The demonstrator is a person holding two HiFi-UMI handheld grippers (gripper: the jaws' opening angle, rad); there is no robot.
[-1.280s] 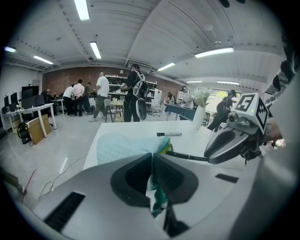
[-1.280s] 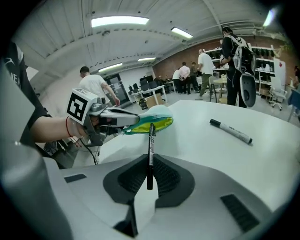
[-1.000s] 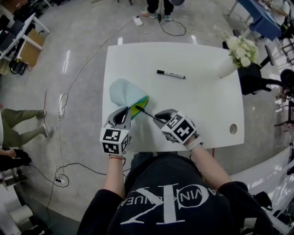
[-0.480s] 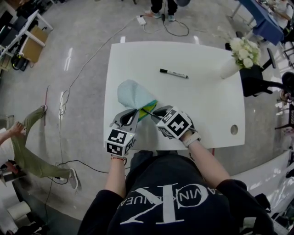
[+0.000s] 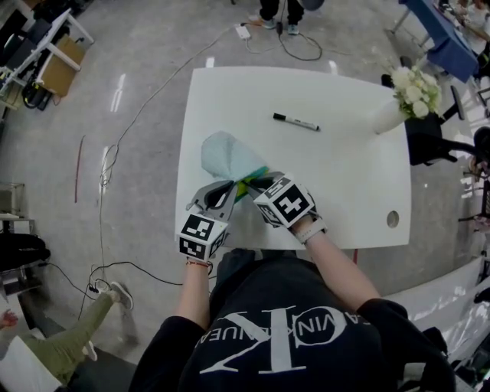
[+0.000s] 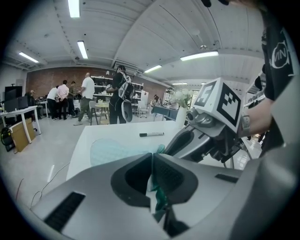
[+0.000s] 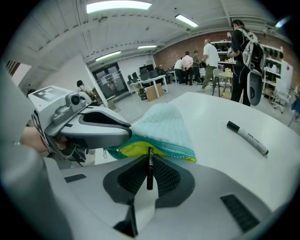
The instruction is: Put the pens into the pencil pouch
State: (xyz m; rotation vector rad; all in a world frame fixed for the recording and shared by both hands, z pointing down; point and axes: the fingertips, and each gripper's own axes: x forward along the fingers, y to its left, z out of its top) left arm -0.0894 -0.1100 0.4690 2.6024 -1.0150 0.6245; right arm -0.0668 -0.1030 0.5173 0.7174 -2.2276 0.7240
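The left hand-held gripper (image 6: pixel 151 159) clamps the rim of the pale-blue, yellow-lined fabric pouch (image 5: pixel 226 153); the right hand-held gripper (image 7: pixel 150 157) grips 1 slim black pen (image 7: pixel 149 172) at its mouth.

Floor (image 5: pixel 145 69): grey, polished, reflecting the ceiling lights. A white table (image 5: pixel 344 176) stands in the open, with a round hole (image 5: pixel 393 219) near one corner and a white vase of white flowers (image 5: pixel 385 115) at another. Loose cables (image 5: pixel 107 164) trail over the floor beside it. A power strip (image 5: pixel 243 31) lies beyond its far edge. Far wall (image 6: pixel 51 77): red brick, with shelving (image 6: pixel 101 89) against it. Ceiling: white, strip lights (image 6: pixel 74 8) lit. A cardboard box (image 5: pixel 60 69) sits by a side desk.
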